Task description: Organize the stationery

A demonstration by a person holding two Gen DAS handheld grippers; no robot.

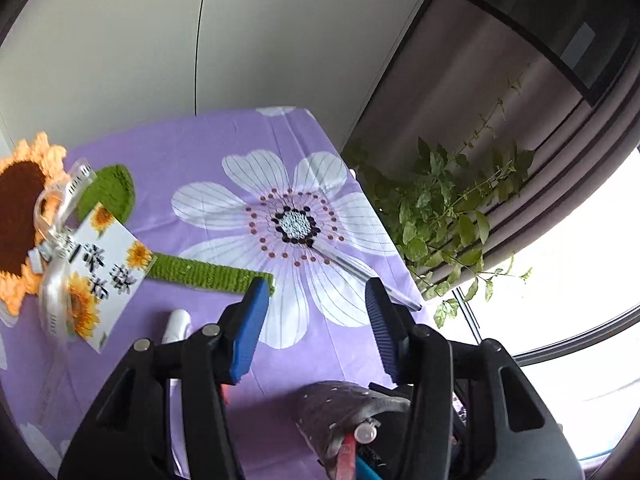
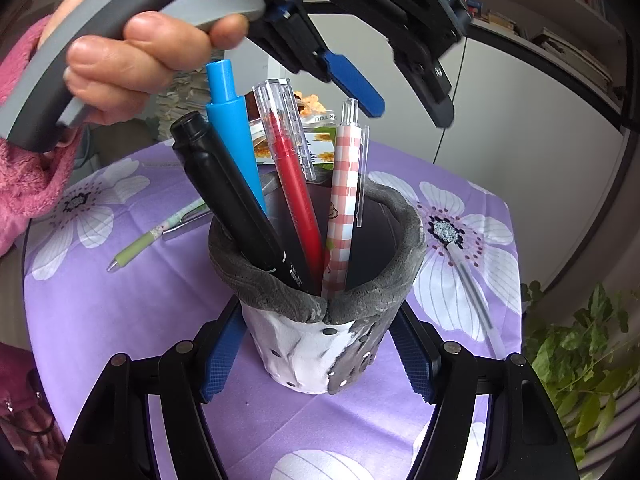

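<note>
Four pens already in pen holder (image 2: pixel 316 280), your right gripper (image 2: pixel 316 356) clamping it on counter (image 2: pixel 120 320). Left gripper (image 1: pixel 316 320) open, empty. Left: clear pen (image 1: pixel 360 272), green pen (image 2: pixel 156 236).

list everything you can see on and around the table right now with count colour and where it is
pen holder: 1, grey and white, near table edge, between right gripper's pads
pens in holder: 4, black, blue, red, pink check
loose pens: 2, green left of holder, clear on right flower print
crochet sunflower: 1, orange, far end
card: 1, white
tablecloth: 1, purple
plant: 1, green, beside table
left gripper: open, empty
right gripper: clamps holder
hand: 1, pink sleeve
</note>
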